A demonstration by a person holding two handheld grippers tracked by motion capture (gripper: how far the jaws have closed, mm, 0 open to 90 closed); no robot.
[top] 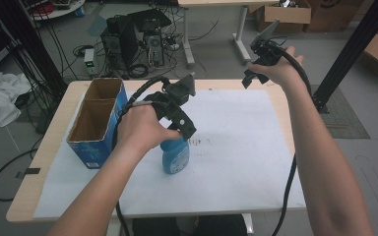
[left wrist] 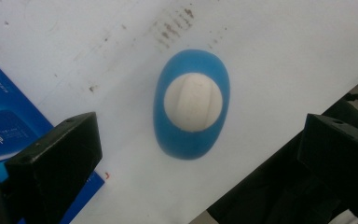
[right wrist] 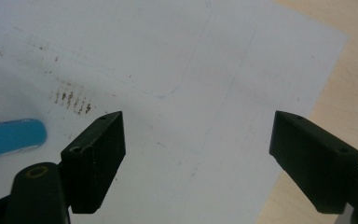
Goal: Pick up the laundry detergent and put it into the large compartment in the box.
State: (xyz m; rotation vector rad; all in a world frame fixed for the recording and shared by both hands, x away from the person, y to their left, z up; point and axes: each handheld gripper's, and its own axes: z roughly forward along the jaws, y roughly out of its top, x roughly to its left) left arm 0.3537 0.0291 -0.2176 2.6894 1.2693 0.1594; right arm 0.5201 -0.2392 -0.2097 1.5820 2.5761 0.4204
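While the left gripper hangs directly above the blue bottle in the high view, its jaws stand wide apart and hold nothing. The left gripper view confirms this: the bottle is seen from straight overhead, an oval blue body with a round white cap at its centre, and the two black jaws sit low in the picture on either side of it, apart from it. The bottle stands upright on the white paper sheet that covers most of the wooden table, just to the right of the blue cardboard box. That box is open at the top and split into two compartments (both brown inside), and it rests near the left edge of the sheet; a corner of the box also appears at the left of the left gripper view. The left hand wraps the gripper body from behind, and a black cable loops up from it. The right gripper is raised over the far right corner of the table, well apart from the bottle, held by the right hand. In the right gripper view its jaws are spread fully, with bare paper between them and nothing gripped; part of the bottle shows at the left edge, near a patch of brown smudges on the sheet.
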